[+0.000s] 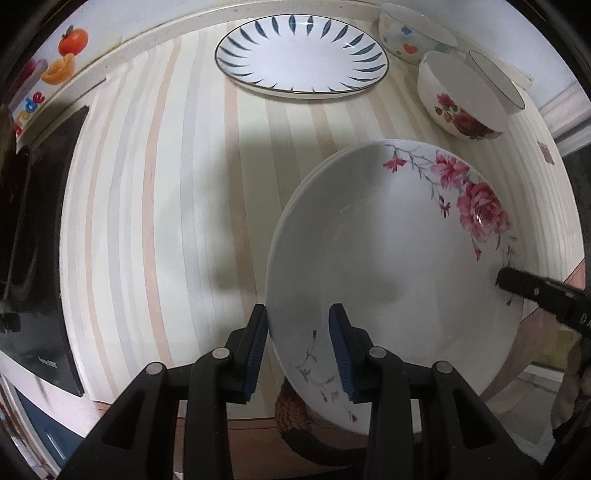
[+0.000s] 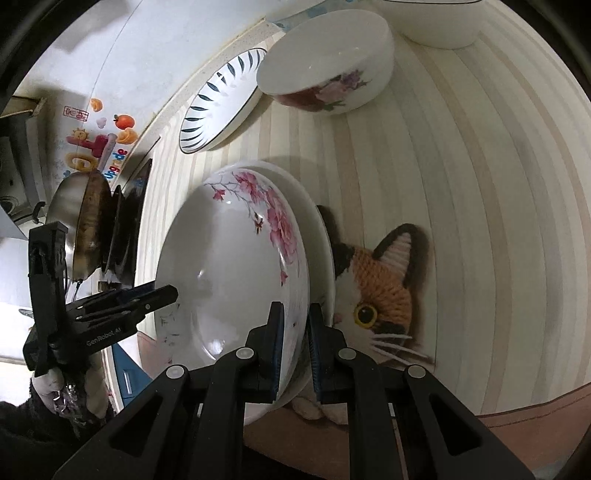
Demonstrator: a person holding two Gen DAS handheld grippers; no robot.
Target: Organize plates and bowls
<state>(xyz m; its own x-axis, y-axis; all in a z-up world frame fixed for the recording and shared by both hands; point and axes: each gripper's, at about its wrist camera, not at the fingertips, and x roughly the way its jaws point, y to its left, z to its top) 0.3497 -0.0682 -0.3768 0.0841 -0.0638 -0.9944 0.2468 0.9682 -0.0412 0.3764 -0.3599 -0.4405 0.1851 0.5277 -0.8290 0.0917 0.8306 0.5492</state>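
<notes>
both grippers were on the same white ceramic plate with pink rose print, which sat stacked on a second plain white plate at the near edge of the striped pastel countertop, partly overhanging it. the left gripper had its blue-padded jaws either side of the plate's near rim but the gap looked wider than the rim, so not really pinching it. the right gripper straddled the opposite rim much tighter, pads pressed on the top plate's edge.

under the stack, a crocheted calico cat-face mat stuck out at the near edge. further back by the far edge was a white plate with dark blue leaf strokes, and toward the far right corner a white bowl with red roses, touching a thin-rimmed bowl, plus a pastel heart-and-flower bowl behind it. black induction hob on the left edge.
</notes>
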